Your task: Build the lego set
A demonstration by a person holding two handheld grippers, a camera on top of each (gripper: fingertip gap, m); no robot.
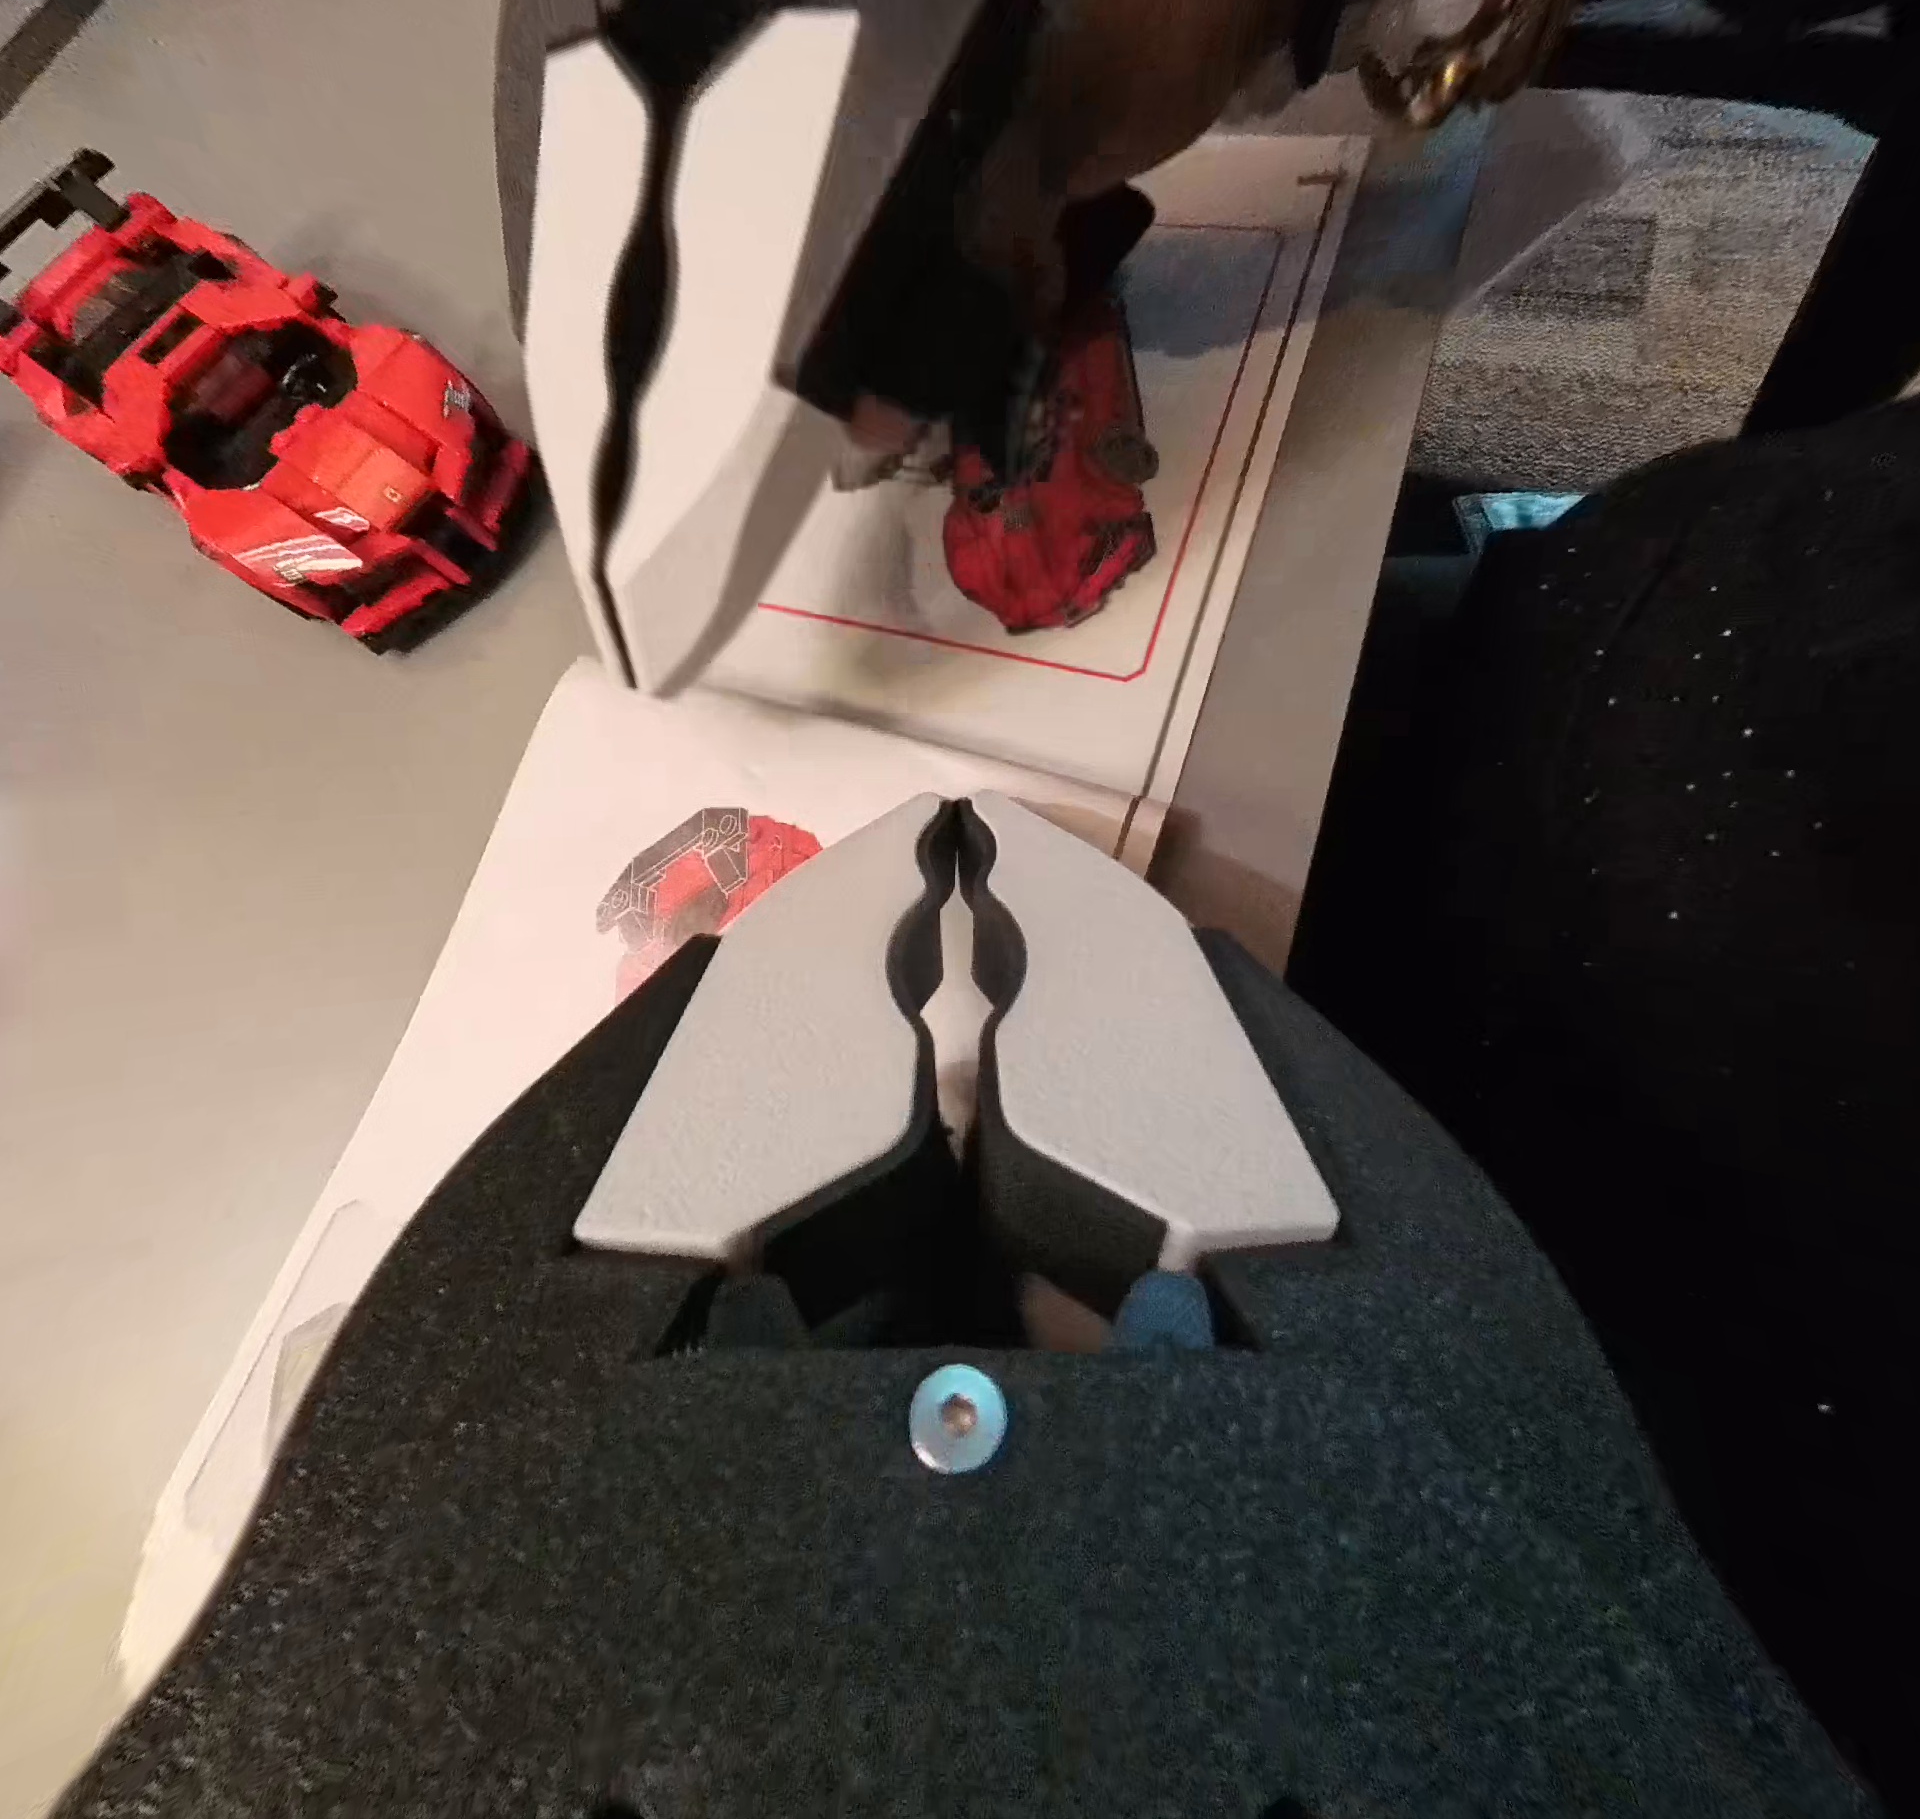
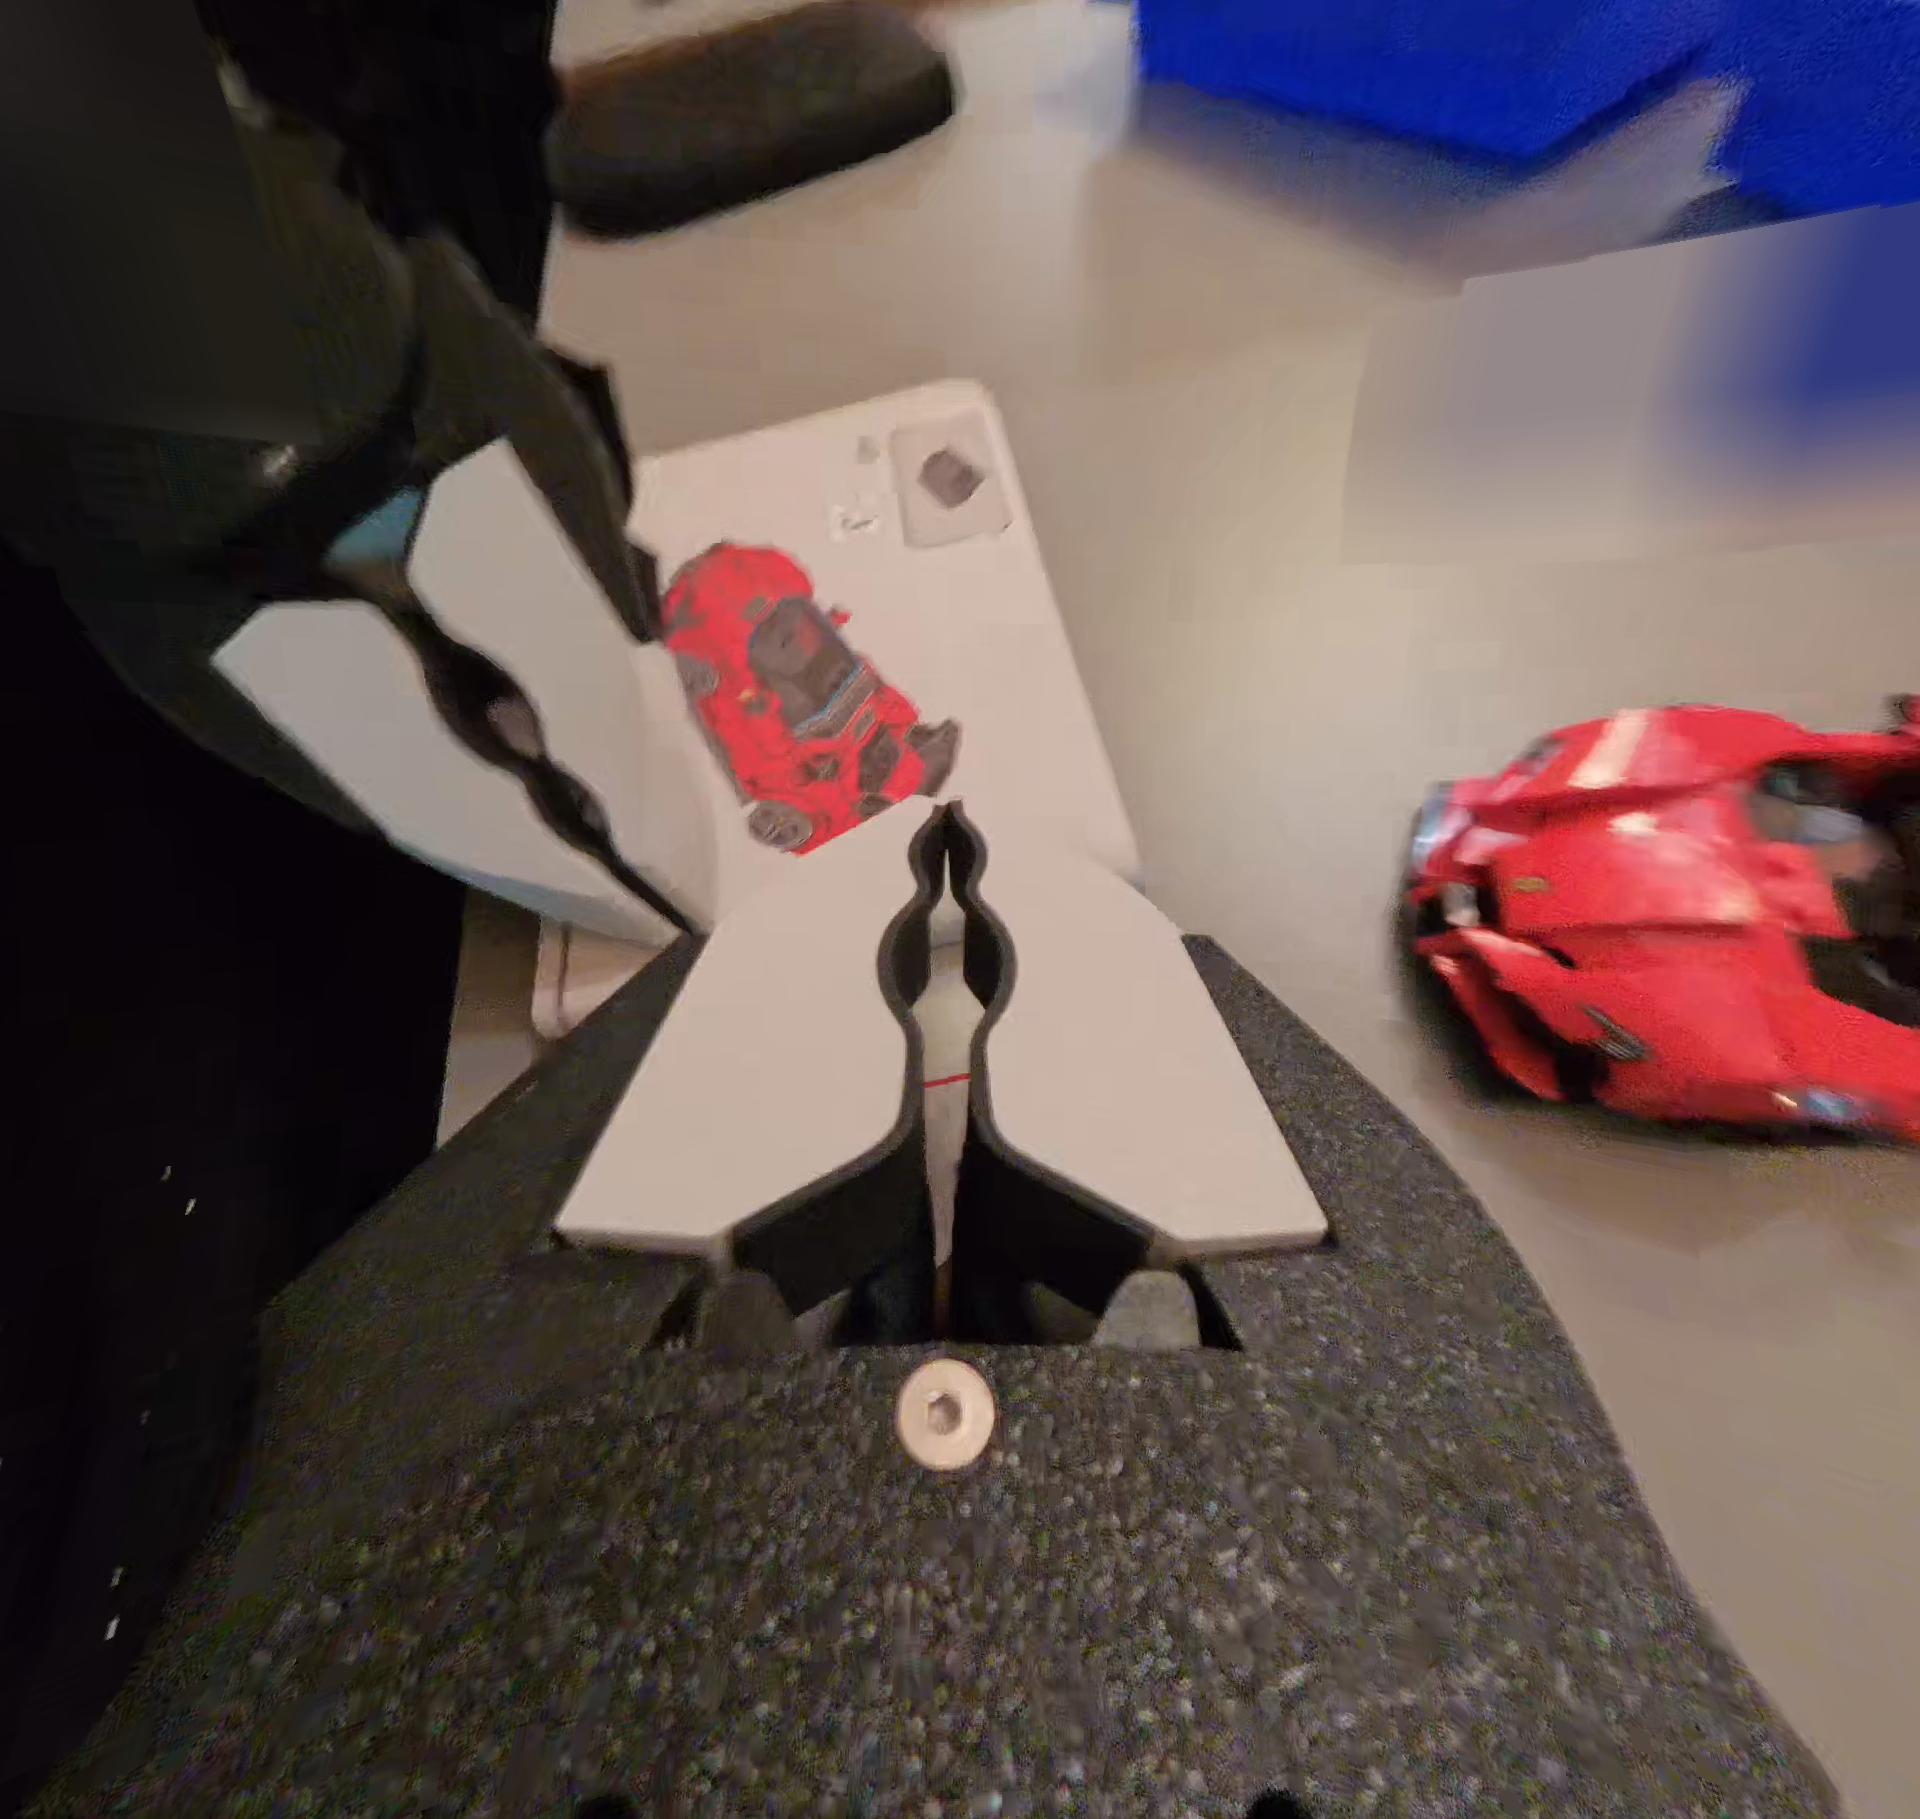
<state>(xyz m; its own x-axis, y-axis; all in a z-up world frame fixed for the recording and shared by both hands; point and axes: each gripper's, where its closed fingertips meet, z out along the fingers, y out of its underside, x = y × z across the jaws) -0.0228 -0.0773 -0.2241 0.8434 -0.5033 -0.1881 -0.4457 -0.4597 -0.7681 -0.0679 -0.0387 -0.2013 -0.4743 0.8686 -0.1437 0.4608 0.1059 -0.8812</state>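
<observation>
A built red Lego car (image 1: 260, 419) stands on the pale table (image 1: 208, 886) at the left; in the right wrist view it (image 2: 1662, 917) is at the right, blurred. An open instruction booklet (image 1: 582, 803) with pictures of the red car lies on the table between the grippers; it also shows in the right wrist view (image 2: 997, 647). My left gripper (image 1: 956, 819) is shut, empty, over the booklet's near page. My right gripper (image 2: 948, 819) is shut, empty, over the booklet. Each shows in the other's view, the right one (image 1: 629, 668) pointing down at the fold and the left one (image 2: 665, 912) at the left.
A blue bin (image 2: 1455, 24) stands at the back right of the table. A dark rounded object (image 2: 748, 107) lies at the back. A person's hand with a bracelet (image 1: 1455, 13) holds the right gripper. Dark clothing (image 1: 1610, 938) and a grey rug (image 1: 1579, 252) lie past the table's right edge.
</observation>
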